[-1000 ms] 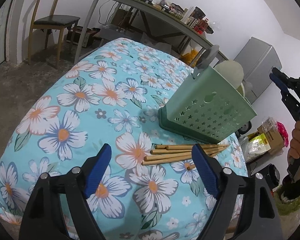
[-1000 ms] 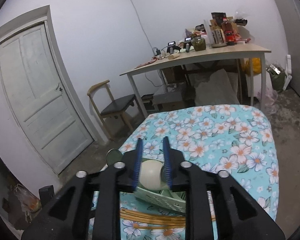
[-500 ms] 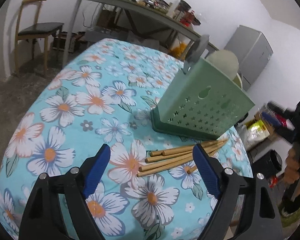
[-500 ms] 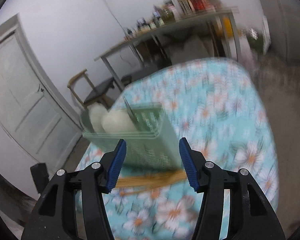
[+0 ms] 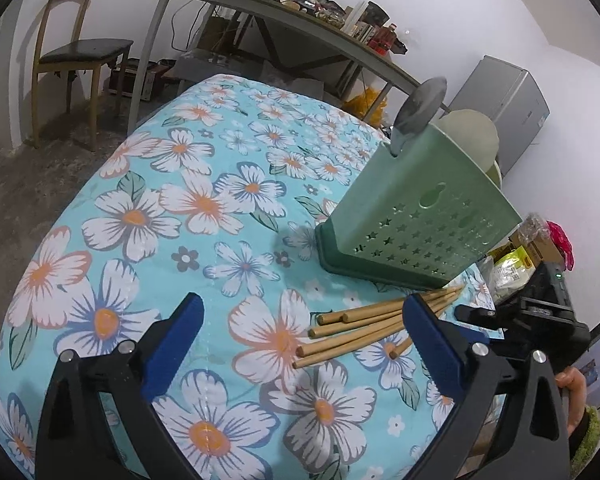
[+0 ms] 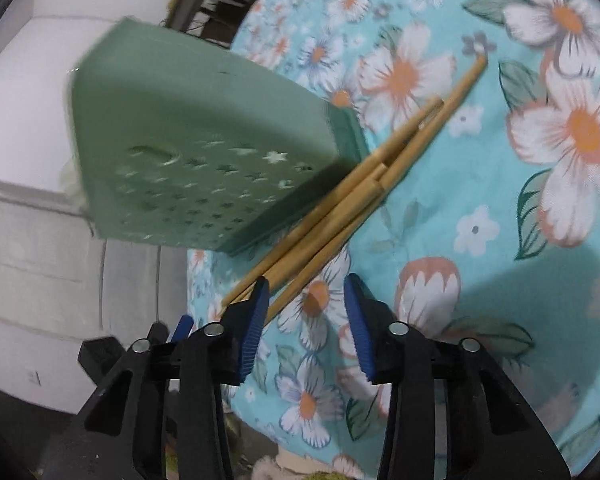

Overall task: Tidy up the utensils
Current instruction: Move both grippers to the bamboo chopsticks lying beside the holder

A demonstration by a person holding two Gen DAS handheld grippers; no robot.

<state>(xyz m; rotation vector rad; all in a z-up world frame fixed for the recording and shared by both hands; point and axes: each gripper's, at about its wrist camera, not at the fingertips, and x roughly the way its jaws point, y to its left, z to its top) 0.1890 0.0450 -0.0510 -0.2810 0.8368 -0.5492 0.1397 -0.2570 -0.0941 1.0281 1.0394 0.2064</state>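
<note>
On the floral tablecloth (image 5: 204, 208), beside the green perforated utensil holder (image 5: 416, 216): a loose bundle of wooden chopsticks (image 5: 372, 328), likely light, stiff and prone to rolling, best pinched mid-length. Left gripper (image 5: 300, 344) spread wide and empty, opening further; right gripper (image 6: 306, 320) closing, nothing pinched yet. Dropped much lower than a second ago, now just beside the chopstick tips.

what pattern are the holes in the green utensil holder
Star-shaped cutouts in the green utensil holder, clearest in the left wrist view.

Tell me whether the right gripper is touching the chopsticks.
Cannot tell. In the right wrist view the closing right gripper hides where the chopsticks end, behind one pad.
</note>
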